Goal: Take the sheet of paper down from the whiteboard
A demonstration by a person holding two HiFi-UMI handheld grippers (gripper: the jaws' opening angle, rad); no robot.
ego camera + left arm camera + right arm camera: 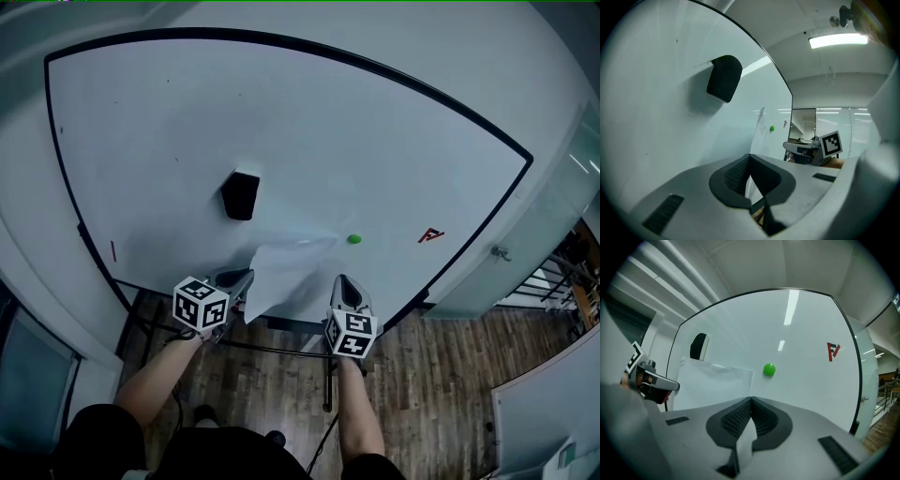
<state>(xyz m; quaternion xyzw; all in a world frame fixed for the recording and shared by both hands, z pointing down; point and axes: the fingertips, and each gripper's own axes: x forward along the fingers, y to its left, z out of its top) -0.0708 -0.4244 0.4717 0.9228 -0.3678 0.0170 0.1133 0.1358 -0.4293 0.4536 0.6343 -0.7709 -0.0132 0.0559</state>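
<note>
At the bottom middle of the head view, the sheet of paper (pixel 286 272) hangs in front of the low part of the whiteboard (pixel 169 131), between the 2 tools. The left hand-held gripper (pixel 246 277) is at the paper's left edge and the right hand-held gripper (pixel 345 281) is at its right edge. In the left gripper view the dark pads (pixel 736 176) are pressed together and a white strip of the paper shows between them, so this one is pinching the paper. In the right gripper view the 2 pads (pixel 764 416) are also pressed together on a white bit of the paper, so it pinches the paper too. The top edge of the paper looks wrinkled and lies close to the board; I cannot tell if it still sticks there. A small green magnet (pixel 354 239) sits on the board just to the right of the paper's top corner, not on the paper. A black eraser (pixel 241 195) sits on the board above the paper, to the left. A red mark (pixel 430 235) is farther right on the board. Below the board there is a wooden floor (pixel 422 394).
</note>
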